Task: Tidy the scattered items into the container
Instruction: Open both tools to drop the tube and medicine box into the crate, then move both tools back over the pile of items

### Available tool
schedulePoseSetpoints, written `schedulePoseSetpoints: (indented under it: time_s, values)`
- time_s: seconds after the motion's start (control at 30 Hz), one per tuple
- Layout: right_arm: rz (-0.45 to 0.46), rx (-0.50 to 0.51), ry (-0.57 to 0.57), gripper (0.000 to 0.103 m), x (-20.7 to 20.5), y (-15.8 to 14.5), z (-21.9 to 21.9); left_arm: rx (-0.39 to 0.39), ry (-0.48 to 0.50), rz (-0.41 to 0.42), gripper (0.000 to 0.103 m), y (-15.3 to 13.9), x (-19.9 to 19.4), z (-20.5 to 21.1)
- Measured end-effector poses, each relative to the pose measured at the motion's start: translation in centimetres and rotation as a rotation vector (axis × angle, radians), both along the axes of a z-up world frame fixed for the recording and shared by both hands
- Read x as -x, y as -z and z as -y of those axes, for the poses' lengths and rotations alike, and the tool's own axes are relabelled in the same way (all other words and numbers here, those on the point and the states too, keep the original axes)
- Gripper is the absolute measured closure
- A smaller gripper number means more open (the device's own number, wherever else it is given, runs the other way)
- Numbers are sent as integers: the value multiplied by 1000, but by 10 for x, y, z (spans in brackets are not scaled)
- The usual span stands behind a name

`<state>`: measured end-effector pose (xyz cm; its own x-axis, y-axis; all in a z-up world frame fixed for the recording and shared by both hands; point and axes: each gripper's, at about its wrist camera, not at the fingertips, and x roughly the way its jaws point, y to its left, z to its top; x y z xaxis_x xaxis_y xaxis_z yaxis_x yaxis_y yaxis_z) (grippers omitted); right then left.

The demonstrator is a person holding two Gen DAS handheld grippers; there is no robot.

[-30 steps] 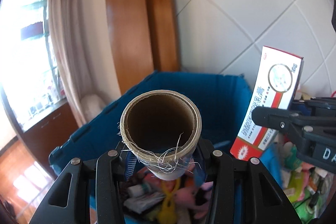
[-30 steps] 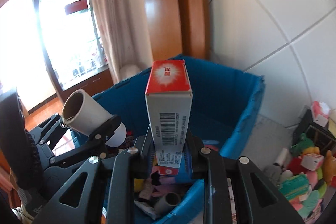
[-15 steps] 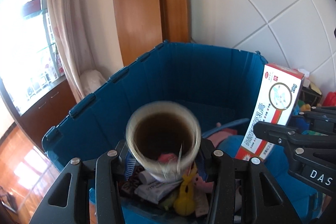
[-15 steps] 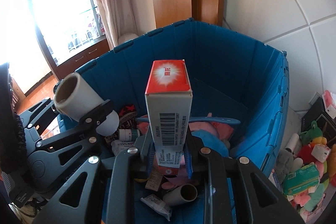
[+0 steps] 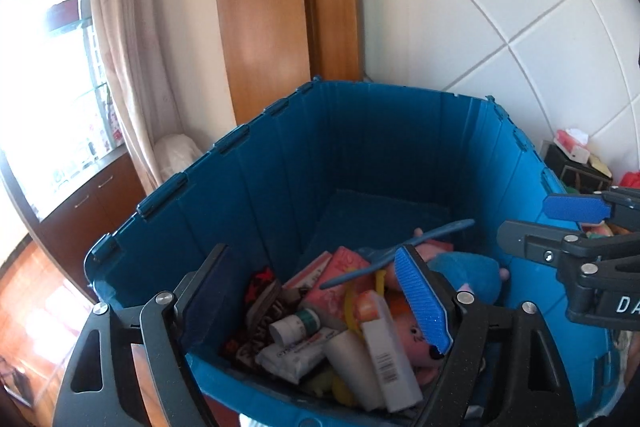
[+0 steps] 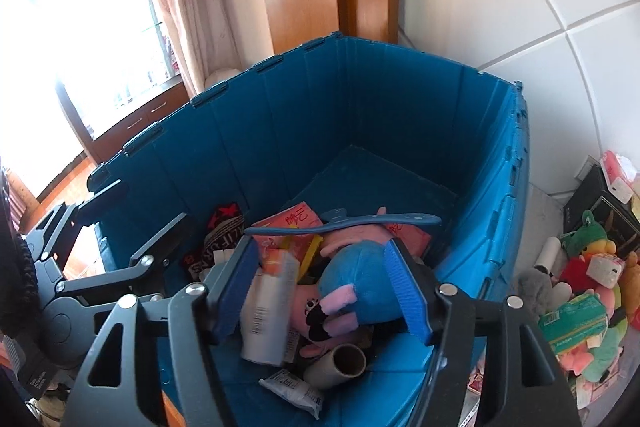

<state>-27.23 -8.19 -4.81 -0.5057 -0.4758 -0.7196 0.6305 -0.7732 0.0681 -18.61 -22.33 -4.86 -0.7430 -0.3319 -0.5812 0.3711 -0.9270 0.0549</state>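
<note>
Both the left gripper (image 5: 316, 303) and right gripper (image 6: 324, 291) have just opened wide over the blue bin (image 6: 400, 99), so the tube (image 6: 336, 363) and box (image 6: 266, 311) now lie below the fingers: 2 more items tidied.

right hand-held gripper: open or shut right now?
Open. The right hand-held gripper has just been opening; its blue pads stand apart with nothing pressed between them, over the blue plastic crate, where a blurred white box shows.
</note>
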Motion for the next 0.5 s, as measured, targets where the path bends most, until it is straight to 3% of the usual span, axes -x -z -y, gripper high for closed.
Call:
schedulePoseSetpoints:
  time_s: [0.1,0.13,0.5]
  values:
    - [-16,5,14,2,-3,-2,-5,-13,-1,-3,17,1,-4,-2]
    - [-20,7,15,0,-6,-3,-7,-16,-2,-3,17,1,-5,-2]
    - [-68,60,57,0,-23,-13,-44,-55,12,-20,15,0,-14,-18]
